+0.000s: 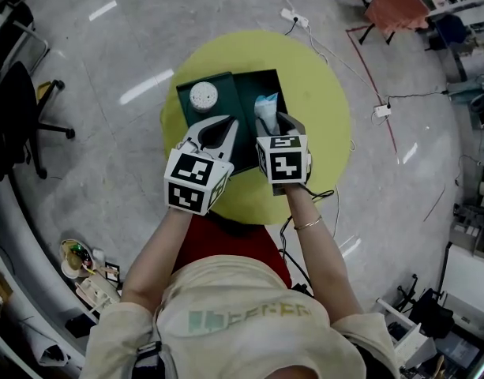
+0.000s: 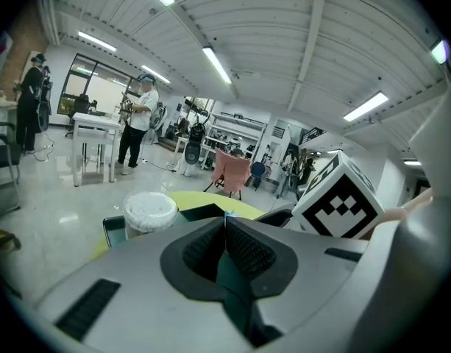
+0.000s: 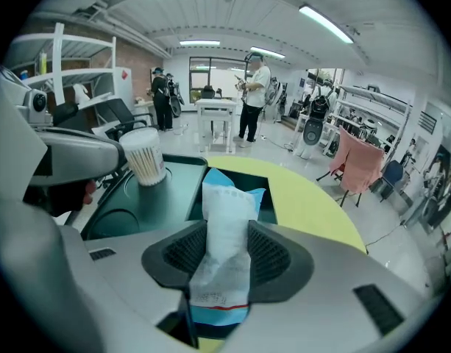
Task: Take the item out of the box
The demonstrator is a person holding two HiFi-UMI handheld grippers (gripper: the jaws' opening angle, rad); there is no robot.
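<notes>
A dark green box (image 1: 259,77) stands open on a round yellow table (image 1: 324,101), its lid half (image 1: 186,115) lying flat at its left. My right gripper (image 1: 275,121) is shut on a white and blue packet (image 1: 265,106) that stands upright over the box's opening. In the right gripper view the packet (image 3: 226,219) fills the gap of the right gripper (image 3: 226,235), above the box (image 3: 272,173). My left gripper (image 1: 224,125) is shut on the box's dark green wall between the two halves; in the left gripper view the left gripper (image 2: 225,225) pinches that thin wall.
A round tub of cotton swabs (image 1: 203,95) stands on the lid half, close to the left gripper; the tub (image 3: 146,157) also shows in the right gripper view. An office chair (image 1: 20,117) is at the left, cables and a power strip (image 1: 294,16) lie on the floor. People (image 2: 140,120) stand far off.
</notes>
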